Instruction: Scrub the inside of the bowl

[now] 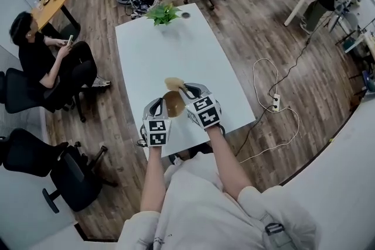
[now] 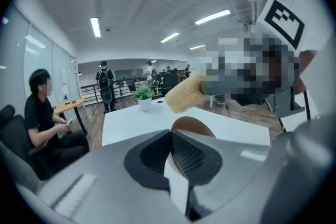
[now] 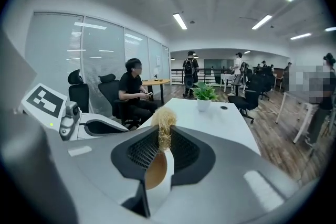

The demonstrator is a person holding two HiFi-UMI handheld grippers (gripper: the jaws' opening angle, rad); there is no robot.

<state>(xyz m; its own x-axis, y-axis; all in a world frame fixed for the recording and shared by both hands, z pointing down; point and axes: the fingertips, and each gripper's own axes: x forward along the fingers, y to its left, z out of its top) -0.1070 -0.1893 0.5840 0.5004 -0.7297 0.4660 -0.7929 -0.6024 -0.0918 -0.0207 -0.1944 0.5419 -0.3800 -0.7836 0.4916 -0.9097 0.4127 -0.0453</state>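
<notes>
Over the near end of the white table [image 1: 176, 55], my left gripper [image 1: 161, 103] holds a brown bowl [image 1: 173, 103] on its side. In the left gripper view the jaws [image 2: 171, 134] are shut on the bowl's rim [image 2: 197, 124]. My right gripper [image 1: 186, 91] is shut on a tan fibrous scrubber [image 1: 173, 84], which sits at the bowl's upper edge. The right gripper view shows the scrubber [image 3: 164, 120] pinched between the jaws [image 3: 163, 131], with the bowl [image 3: 156, 171] just below. The left gripper view shows the scrubber [image 2: 184, 94] above the bowl.
A potted plant [image 1: 163, 13] and a small dark disc [image 1: 186, 15] stand at the table's far end. A person [image 1: 50, 61] sits on a chair to the left. Black office chairs [image 1: 64, 170] stand near left. A cable and power strip [image 1: 275, 101] lie on the floor at the right.
</notes>
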